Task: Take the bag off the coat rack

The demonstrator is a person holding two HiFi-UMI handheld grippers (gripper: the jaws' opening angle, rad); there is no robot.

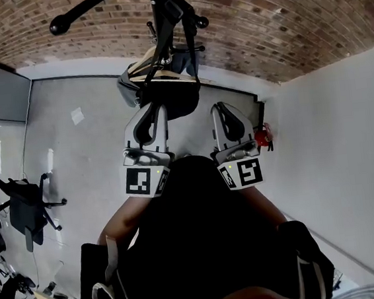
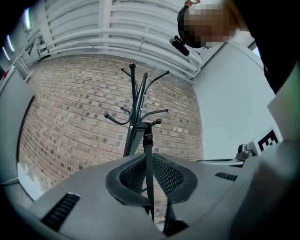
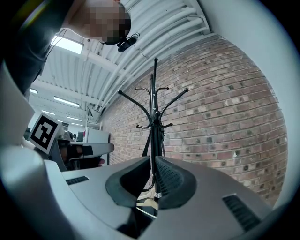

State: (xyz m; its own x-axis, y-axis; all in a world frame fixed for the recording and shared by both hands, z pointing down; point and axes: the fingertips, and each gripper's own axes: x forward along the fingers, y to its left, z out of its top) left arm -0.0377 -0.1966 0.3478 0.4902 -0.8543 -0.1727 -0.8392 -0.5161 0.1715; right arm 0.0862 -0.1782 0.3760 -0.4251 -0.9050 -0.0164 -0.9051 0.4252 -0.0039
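The left gripper (image 2: 149, 180) is being kept pressed together on a black strap (image 2: 148, 145), which is being pinched between its pads and is running up to a knobbed arm of the rack (image 2: 134, 101). The right gripper (image 3: 153, 180) is likewise being held closed, with a thin dark band caught in the seam of its pads, seemingly the strap too. In the head view the bag (image 1: 168, 99) is being shown hung on the rack, just ahead of both grippers and between them and the pole. The rack's curved arms are being spread around the strap's upper end, and the brick wall (image 2: 70, 108) is standing right behind.

Counted: two grippers, two marker cubes (image 1: 144, 181), one bag, one rack with several arms. Off to the left an office chair (image 1: 27, 210) is being seen on the grey floor (image 1: 89, 162); a small red thing (image 1: 261, 136) is fixed by the white wall (image 1: 347, 155).
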